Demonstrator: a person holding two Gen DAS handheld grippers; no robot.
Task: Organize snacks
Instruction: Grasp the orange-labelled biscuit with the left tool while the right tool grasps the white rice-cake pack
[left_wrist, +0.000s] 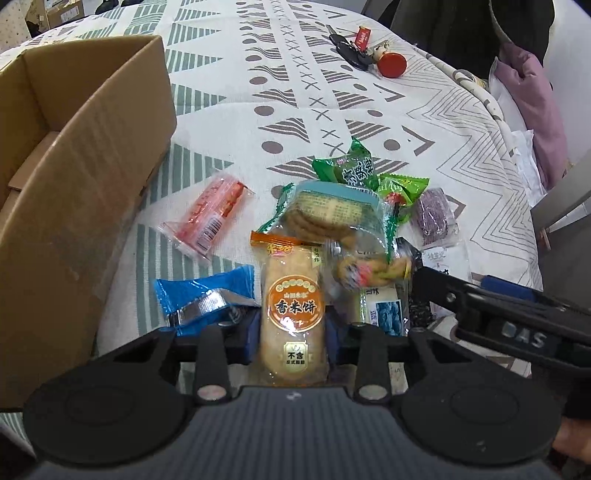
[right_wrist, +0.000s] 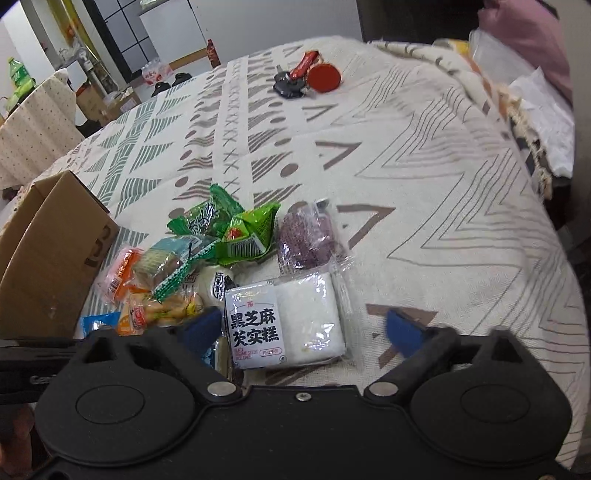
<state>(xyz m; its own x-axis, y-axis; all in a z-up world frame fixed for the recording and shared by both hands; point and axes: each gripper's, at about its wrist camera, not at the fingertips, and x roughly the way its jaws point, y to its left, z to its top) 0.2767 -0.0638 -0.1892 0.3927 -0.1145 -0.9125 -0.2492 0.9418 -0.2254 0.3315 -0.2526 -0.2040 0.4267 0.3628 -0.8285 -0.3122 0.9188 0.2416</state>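
Observation:
Between the blue pads of my left gripper (left_wrist: 291, 332) stands an orange-labelled rice cracker packet (left_wrist: 291, 306); the gripper is shut on it. A heap of snacks lies just beyond: a teal biscuit pack (left_wrist: 332, 210), green packets (left_wrist: 347, 166), a purple cake (left_wrist: 436, 218), a red packet (left_wrist: 207, 218) and a blue packet (left_wrist: 207, 299). My right gripper (right_wrist: 303, 328) is open wide, its fingers on either side of a white black-sesame rice cake packet (right_wrist: 291, 325) that lies flat on the tablecloth. An open cardboard box (left_wrist: 85, 192) stands left of the heap.
Keys and a red round lid (left_wrist: 391, 64) lie at the far side of the patterned tablecloth (right_wrist: 424, 184). The right gripper's black frame (left_wrist: 517, 325) reaches in close beside my left one. The table edge curves away on the right, with purple cloth (left_wrist: 532, 96) beyond.

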